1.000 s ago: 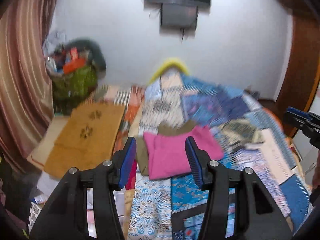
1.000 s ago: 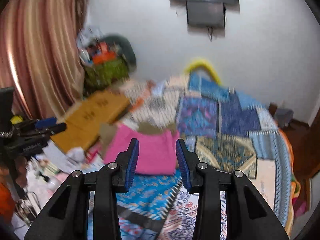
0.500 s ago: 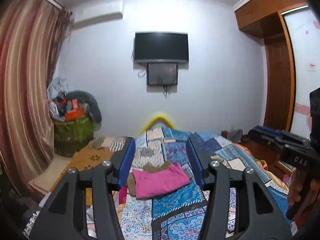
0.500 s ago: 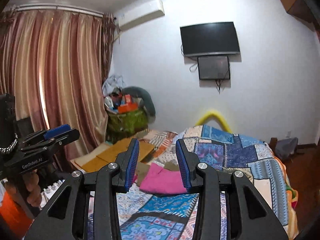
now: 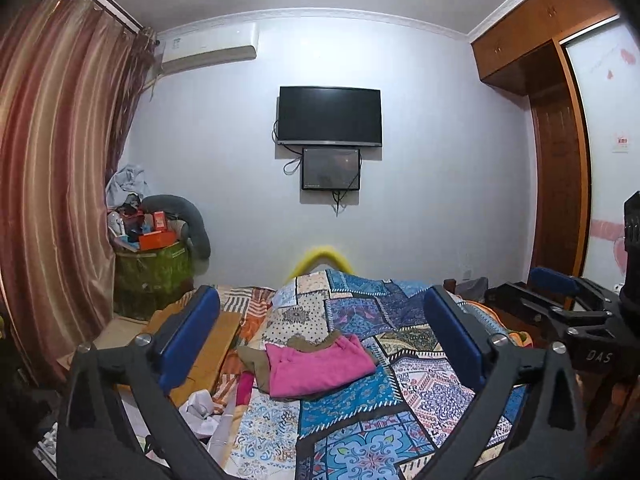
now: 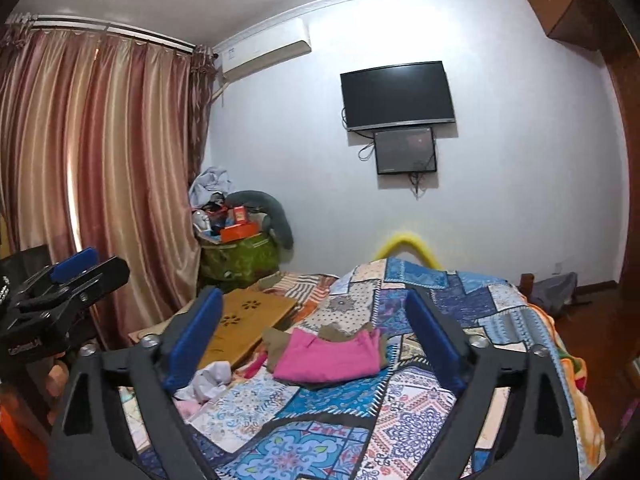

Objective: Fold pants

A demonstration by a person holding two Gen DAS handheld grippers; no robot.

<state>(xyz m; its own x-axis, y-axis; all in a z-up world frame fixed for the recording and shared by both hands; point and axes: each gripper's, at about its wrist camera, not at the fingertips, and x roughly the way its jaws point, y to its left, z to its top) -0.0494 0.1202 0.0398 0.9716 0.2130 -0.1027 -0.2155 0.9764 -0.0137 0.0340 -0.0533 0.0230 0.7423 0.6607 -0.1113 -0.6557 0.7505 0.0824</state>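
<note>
Folded pink pants (image 5: pixel 318 368) lie on top of a folded olive-brown garment (image 5: pixel 256 364) on the patchwork bedspread (image 5: pixel 360 432). They also show in the right wrist view (image 6: pixel 330 360), with the olive garment (image 6: pixel 274 342) under them. My left gripper (image 5: pixel 320 340) is open and empty, held well above and short of the pile. My right gripper (image 6: pixel 316 338) is open and empty, likewise raised and back from the pile. Each gripper shows at the edge of the other's view.
A wooden board (image 6: pixel 240 328) lies left of the pile. Crumpled white cloth (image 6: pixel 208 382) sits at the bed's left edge. A green basket of clutter (image 5: pixel 152 276) stands by the curtain (image 5: pixel 52 200). A TV (image 5: pixel 330 116) hangs on the far wall. A wardrobe (image 5: pixel 560 180) is at right.
Both grippers have pulled up and back from the pile and their jaws have opened wider. The pink pants stay folded on the bed.
</note>
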